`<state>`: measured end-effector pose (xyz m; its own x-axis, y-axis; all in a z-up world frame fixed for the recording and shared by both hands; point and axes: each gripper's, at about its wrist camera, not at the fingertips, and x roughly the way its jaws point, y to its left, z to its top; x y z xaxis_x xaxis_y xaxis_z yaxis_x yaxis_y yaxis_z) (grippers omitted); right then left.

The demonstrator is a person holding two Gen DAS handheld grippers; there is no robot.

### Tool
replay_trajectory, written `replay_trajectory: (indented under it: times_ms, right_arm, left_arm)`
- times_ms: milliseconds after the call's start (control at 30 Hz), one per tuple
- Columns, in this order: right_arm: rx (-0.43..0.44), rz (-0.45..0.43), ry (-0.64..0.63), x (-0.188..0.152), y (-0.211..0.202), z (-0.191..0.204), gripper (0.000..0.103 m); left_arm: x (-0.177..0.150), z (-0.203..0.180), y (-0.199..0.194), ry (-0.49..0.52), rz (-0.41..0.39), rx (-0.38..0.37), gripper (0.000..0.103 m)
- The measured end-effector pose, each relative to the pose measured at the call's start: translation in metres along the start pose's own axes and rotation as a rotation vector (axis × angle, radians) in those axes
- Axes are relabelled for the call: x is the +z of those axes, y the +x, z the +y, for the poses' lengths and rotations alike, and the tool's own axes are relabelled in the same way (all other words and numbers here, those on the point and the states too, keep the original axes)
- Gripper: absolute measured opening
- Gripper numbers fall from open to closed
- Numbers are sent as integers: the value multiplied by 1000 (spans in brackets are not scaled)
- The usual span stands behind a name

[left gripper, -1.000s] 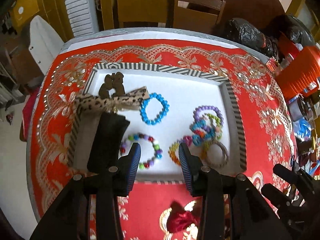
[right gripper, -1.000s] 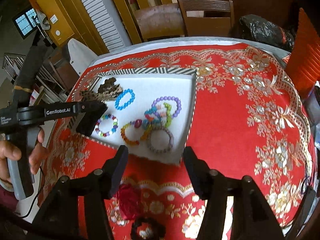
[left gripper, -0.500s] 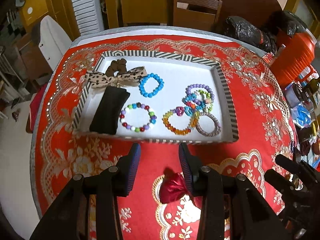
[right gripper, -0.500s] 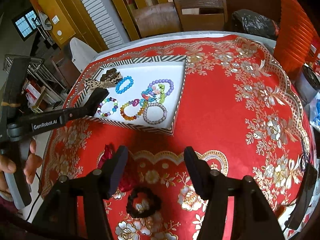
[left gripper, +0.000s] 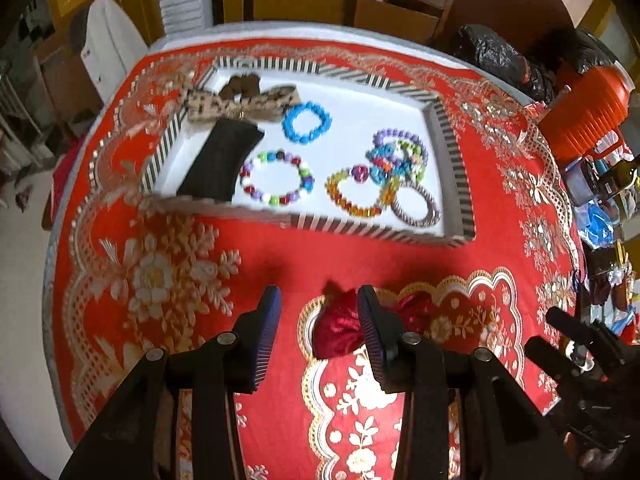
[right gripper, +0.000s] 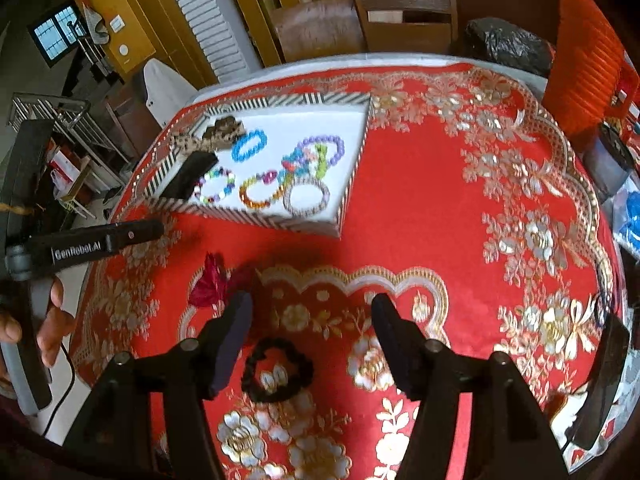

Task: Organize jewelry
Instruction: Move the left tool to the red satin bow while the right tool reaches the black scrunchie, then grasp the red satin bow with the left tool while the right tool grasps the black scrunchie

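A white tray with a striped rim [left gripper: 376, 232] [right gripper: 256, 216] holds several bead bracelets, a blue bracelet [left gripper: 306, 122], a leopard bow [left gripper: 240, 104] and a black hair piece [left gripper: 218, 164]. A dark red scrunchie [left gripper: 338, 326] [right gripper: 210, 280] lies on the red cloth in front of the tray. My left gripper [left gripper: 318, 320] is open and empty, its right finger over the scrunchie. A black scrunchie [right gripper: 276, 370] lies on the cloth between the fingers of my right gripper [right gripper: 312, 320], which is open and empty above it.
The table has a red and gold cloth [right gripper: 460, 220]. Orange containers [left gripper: 584, 112] and clutter stand at its right edge. Black bags [left gripper: 496, 56] and wooden chairs [right gripper: 404, 20] are behind the table. My left gripper's handle [right gripper: 80, 246] shows in the right wrist view.
Both grippers have pulled back from the tray toward the table's near side. The red scrunchie now sits at my left fingers and the black scrunchie between my right fingers.
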<state>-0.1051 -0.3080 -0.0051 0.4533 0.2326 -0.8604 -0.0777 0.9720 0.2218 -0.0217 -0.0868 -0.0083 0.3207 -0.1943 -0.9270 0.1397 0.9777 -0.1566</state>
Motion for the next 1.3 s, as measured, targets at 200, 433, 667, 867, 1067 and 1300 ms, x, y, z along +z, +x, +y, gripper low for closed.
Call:
replay_trajectory:
  times_ms: [200,433,667,867,1067,1300]
  right_arm:
    - [-11,66,-14,-28,13,-3,66]
    - [-11,100,-30,-43,21,2,66]
    - [-29,105,-61,-43,28,10,66]
    - [-42,124,-54,-48,41,9,65]
    - [-70,130,-62,-49,54,13,64]
    - [-146,141,-173,-51,73,32,37]
  left_arm:
    - [-12,1,6,6,21,10,20]
    - [-19,0,10,20,36,14,20]
    - [-22,-1,12,36,46,5,20]
    - [-25,4,16,46,56,-26,20]
    - [-31,9,25,64,88,-59,20]
    - [-28,4,26,103,96,-113,23]
